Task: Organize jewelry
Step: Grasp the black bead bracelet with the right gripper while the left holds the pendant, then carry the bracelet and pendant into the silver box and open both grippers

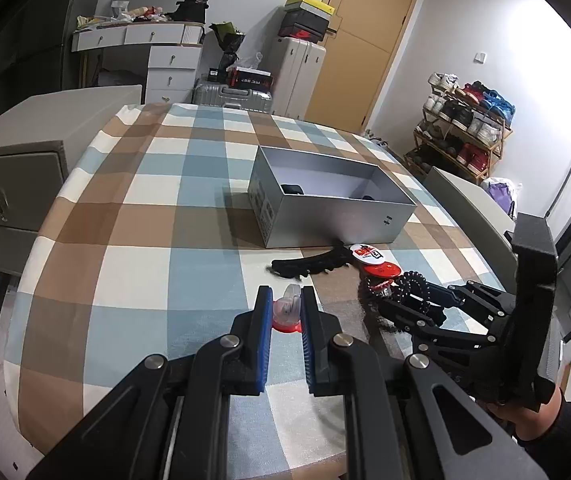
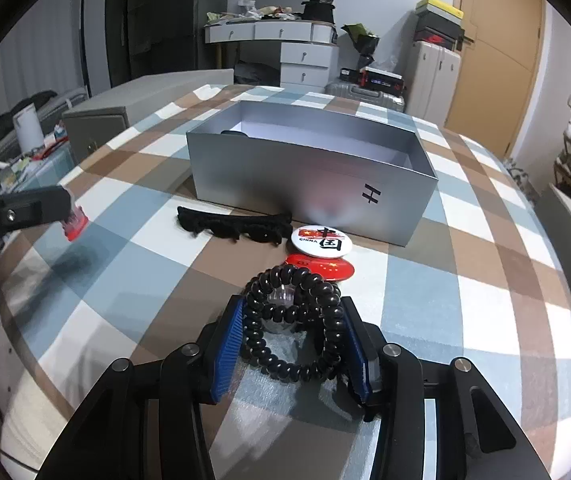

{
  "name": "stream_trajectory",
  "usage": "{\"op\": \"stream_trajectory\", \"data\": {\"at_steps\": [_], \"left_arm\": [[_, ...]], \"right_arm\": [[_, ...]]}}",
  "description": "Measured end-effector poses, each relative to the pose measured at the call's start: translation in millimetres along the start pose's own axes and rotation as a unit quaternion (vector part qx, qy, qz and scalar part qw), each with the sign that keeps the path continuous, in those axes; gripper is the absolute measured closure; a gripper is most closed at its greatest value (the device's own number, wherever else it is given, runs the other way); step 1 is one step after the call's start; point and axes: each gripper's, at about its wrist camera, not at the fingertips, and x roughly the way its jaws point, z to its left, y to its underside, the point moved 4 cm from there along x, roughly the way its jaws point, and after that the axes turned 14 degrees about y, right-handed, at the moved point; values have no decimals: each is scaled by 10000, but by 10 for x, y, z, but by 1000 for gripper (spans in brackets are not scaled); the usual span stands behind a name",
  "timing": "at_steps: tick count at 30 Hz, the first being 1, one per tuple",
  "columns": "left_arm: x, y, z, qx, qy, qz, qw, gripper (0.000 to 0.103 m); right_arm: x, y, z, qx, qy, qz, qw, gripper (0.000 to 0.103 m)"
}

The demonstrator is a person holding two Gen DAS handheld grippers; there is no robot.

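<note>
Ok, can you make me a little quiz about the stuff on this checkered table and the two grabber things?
1. True or false: the silver box has its lid on.
2. What sits between the right gripper fingers? A) a black bead bracelet B) a spoon C) a sock
3. Fill in: the left gripper is pinching a small clear thing with a ____ base.

Key:
1. False, it is open on top.
2. A
3. red
</note>
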Motion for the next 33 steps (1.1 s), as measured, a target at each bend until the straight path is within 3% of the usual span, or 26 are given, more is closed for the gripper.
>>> {"op": "stream_trajectory", "data": {"at_steps": [4,10,14,33], "left_arm": [[7,-36,16,-115,48,2,9999,94],[38,-116,-23,-111,-30,50,9999,94],[90,-212,-24,-276,111,61,9995,94],[453,-917,-125,163,143,-166,9996,94]], "right_arm": [[-34,-22,-70,238,-70,-4,9997,60],[-239,-126,-165,369,-113,-349,9986,61],[-309,-216,-194,349,-196,-520,9978,62],[-171,-952,-373,486,-588,-1048,9916,64]]}}
